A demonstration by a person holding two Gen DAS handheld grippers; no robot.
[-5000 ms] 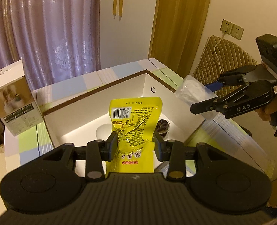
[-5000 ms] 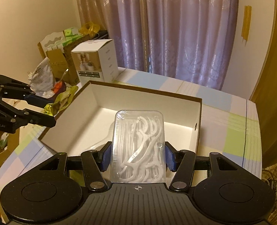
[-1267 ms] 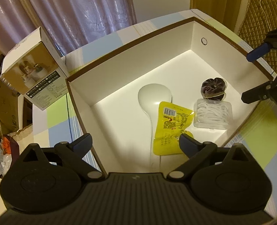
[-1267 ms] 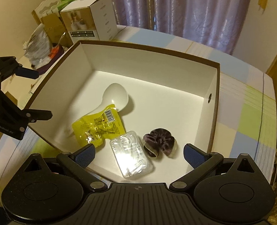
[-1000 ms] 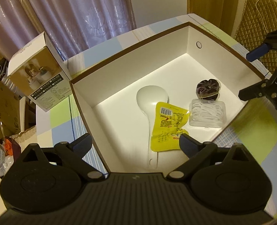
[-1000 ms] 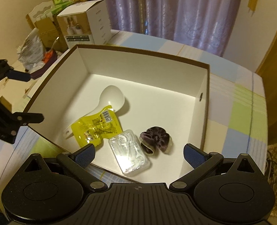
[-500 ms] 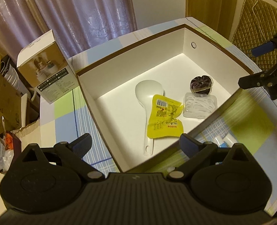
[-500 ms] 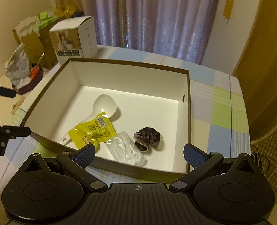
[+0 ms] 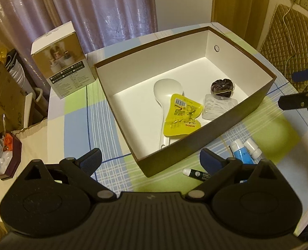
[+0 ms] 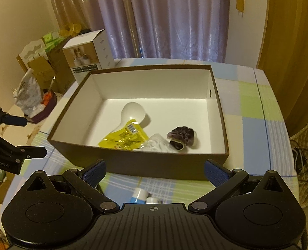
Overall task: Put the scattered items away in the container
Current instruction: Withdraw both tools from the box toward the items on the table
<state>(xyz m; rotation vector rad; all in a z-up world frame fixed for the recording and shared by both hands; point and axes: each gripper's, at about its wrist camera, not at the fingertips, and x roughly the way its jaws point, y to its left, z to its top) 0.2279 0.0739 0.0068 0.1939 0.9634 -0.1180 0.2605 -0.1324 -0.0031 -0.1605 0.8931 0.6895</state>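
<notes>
The brown box [image 9: 195, 143] [image 10: 162, 166] with a white inside holds a white spoon [image 9: 164, 95] [image 10: 131, 114], a yellow packet [image 9: 181, 116] [image 10: 124, 137], a clear floss-pick case [image 9: 218, 106] [image 10: 156, 145] and a dark scrunchie [image 9: 222, 85] [image 10: 181, 137]. On the table by the box's near wall lie two blue-and-white tubes [image 9: 242, 150] [image 10: 140, 195] and a small dark tube [image 9: 196, 173]. My left gripper [image 9: 151, 159] [image 10: 26, 135] is open and empty, back from the box. My right gripper [image 10: 155, 171] [image 9: 293, 89] is open and empty too, above the tubes.
A white product carton [image 9: 64, 62] [image 10: 89, 54] stands on the checked tablecloth [image 9: 76, 129] beside the box. Cardboard boxes and bags [image 10: 35, 77] crowd the floor to the left. A quilted chair [image 9: 289, 48] sits past the table's right edge.
Both grippers let go of the yellow packet and the floss case into the box, then pulled back and up. The tubes on the table have come into view.
</notes>
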